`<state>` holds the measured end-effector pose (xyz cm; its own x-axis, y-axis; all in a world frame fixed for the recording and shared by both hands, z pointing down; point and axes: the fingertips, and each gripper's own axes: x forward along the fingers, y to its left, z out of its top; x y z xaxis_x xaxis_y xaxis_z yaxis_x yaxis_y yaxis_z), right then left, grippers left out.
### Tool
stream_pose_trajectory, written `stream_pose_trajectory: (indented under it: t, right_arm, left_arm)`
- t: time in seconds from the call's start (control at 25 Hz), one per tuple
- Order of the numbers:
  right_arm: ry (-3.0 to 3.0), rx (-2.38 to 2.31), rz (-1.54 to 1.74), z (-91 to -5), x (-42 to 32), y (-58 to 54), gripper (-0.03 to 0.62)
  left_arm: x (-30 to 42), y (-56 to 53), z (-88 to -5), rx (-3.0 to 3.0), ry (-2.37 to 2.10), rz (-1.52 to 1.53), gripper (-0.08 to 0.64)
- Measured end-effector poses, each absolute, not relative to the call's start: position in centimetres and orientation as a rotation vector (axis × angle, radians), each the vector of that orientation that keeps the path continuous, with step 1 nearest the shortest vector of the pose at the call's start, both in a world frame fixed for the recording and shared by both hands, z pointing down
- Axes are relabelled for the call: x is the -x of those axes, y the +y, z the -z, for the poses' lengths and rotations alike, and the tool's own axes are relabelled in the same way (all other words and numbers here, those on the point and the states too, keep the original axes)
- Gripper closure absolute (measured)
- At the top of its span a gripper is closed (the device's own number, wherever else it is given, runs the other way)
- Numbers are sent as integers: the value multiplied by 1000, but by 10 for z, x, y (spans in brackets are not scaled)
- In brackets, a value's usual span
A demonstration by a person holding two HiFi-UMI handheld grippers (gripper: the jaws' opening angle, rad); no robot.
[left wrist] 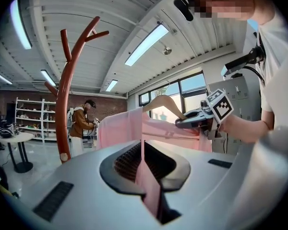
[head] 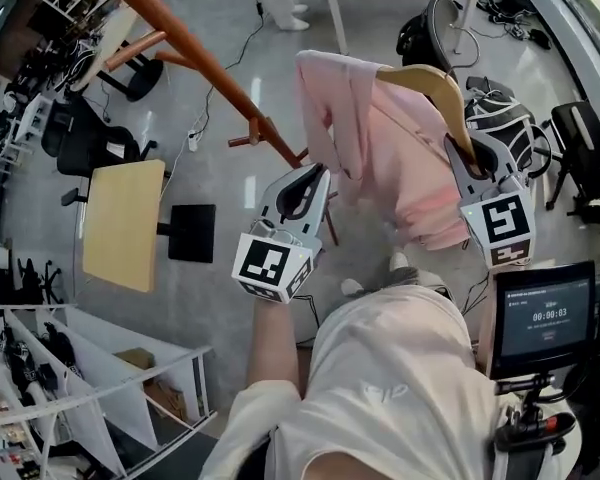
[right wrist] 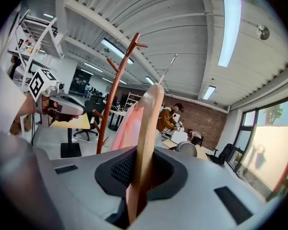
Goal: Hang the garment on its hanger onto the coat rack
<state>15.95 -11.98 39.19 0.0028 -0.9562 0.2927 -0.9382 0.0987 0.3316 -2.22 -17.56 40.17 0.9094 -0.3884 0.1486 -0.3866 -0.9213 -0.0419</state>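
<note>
A pink garment (head: 390, 148) hangs on a pale wooden hanger (head: 435, 90), held up in the air. My right gripper (head: 470, 163) is shut on the hanger's right arm; in the right gripper view the wooden hanger (right wrist: 145, 143) runs up between the jaws, with a metal hook (right wrist: 167, 69) above it. My left gripper (head: 318, 180) is shut on the garment's left edge, and pink garment fabric (left wrist: 146, 176) is pinched between its jaws. The reddish-brown coat rack (head: 195, 63) leans across the upper left, close beside the left gripper. The coat rack (left wrist: 67, 99) stands left of the garment.
A small wooden table (head: 123, 223) on a black base stands left of me. White shelving (head: 90, 398) is at lower left. A monitor on a stand (head: 545, 313) is at my right. Black chairs, bags and floor cables lie around. Another person (left wrist: 81, 123) stands in the background.
</note>
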Motion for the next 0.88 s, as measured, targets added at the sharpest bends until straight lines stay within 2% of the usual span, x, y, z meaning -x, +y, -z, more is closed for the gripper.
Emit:
stream_pose_trajectory:
  t: [0.52,0.88]
  right_arm:
    - [-1951,-1836,197,-345,-169,-166,546]
    - [-1973,-1777,334,-300,-150,-218,546]
  left_arm:
    - [-2,-200,-375,3009,608,202,552]
    - [-1,-228,-340,2941,642,169,552]
